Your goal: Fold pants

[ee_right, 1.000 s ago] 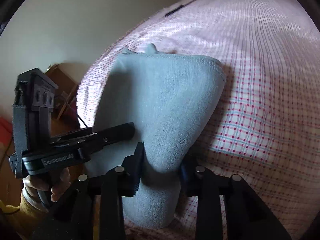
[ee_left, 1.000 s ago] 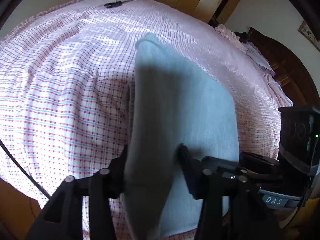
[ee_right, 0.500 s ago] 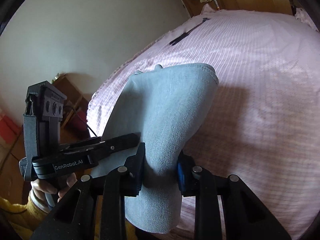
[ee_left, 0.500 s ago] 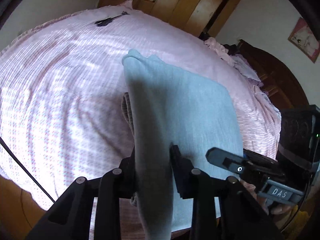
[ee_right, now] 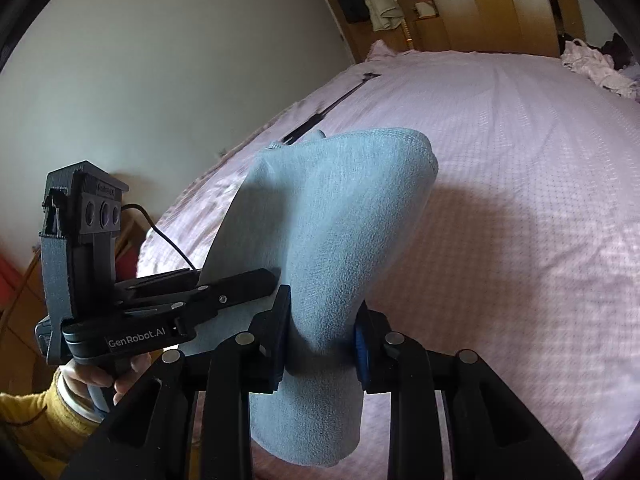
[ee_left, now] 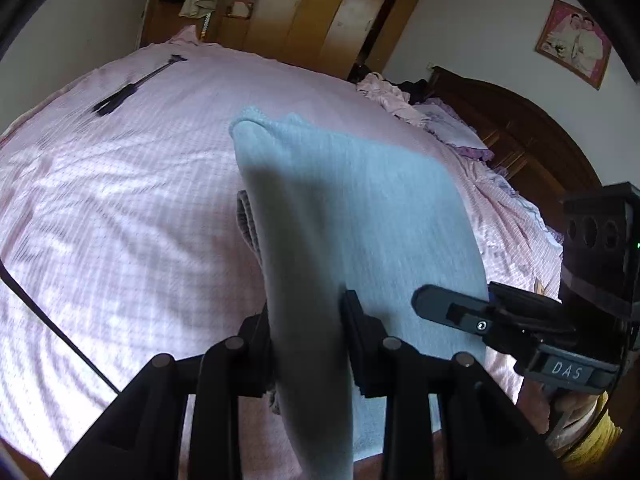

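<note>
The light grey-blue pants (ee_left: 352, 208) are folded lengthwise. Their near end is lifted off the pink checked bed (ee_left: 120, 220), and their far end droops toward the sheet. My left gripper (ee_left: 306, 312) is shut on the left edge of the cloth, which bunches between the pads and hangs below them. My right gripper (ee_right: 322, 312) is shut on the right edge of the pants (ee_right: 340, 208) the same way. Each gripper shows in the other's view: the right gripper (ee_left: 440, 304) against the cloth, and the left gripper (ee_right: 256, 280) held by a hand in a yellow sleeve.
A black stick-like object (ee_left: 132, 90) lies far back on the bed. A pile of clothes (ee_left: 392, 96) sits by the dark wooden headboard (ee_left: 520, 128). Wooden wardrobes (ee_left: 320, 12) stand behind. A black cable (ee_left: 52, 320) crosses the left side.
Both grippers have risen and drawn back with the pants, lifting the near end higher off the bed. The left jaws have narrowed onto the cloth.
</note>
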`<action>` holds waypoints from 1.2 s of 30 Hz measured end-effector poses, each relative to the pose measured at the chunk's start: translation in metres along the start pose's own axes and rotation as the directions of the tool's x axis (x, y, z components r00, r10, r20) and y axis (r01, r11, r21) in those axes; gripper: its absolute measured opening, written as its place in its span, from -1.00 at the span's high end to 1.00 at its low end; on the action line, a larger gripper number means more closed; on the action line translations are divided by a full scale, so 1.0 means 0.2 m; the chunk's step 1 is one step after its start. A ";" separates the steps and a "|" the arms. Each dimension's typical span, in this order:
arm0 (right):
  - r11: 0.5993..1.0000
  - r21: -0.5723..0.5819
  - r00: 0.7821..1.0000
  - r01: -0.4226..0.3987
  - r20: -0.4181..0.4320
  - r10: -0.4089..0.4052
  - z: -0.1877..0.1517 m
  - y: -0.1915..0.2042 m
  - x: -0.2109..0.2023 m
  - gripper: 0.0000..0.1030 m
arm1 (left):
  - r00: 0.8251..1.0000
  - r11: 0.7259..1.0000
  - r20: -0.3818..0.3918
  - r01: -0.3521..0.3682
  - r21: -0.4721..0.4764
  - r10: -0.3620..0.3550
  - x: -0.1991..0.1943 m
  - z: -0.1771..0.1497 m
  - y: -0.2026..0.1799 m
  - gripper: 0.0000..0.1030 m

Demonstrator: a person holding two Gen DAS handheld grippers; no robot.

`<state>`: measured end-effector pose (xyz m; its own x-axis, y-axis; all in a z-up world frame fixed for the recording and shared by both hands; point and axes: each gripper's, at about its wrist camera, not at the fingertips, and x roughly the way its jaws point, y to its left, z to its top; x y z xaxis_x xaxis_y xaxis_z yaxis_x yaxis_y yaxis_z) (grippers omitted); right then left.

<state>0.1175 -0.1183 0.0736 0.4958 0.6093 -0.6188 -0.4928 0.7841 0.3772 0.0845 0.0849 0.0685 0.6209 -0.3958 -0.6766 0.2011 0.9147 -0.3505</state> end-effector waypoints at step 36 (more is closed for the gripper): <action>0.938 0.150 0.950 0.312 -0.032 -0.311 -0.05 -0.63 0.03 0.41 | 0.988 0.977 -0.136 -0.047 0.210 0.077 0.82 0.35 -0.24 0.19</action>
<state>0.1748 -0.2145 0.0160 0.6014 0.3308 -0.7272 -0.1999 0.9436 0.2640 0.2299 -0.0172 0.0197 0.5257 -0.3313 -0.7835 0.3259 0.9292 -0.1743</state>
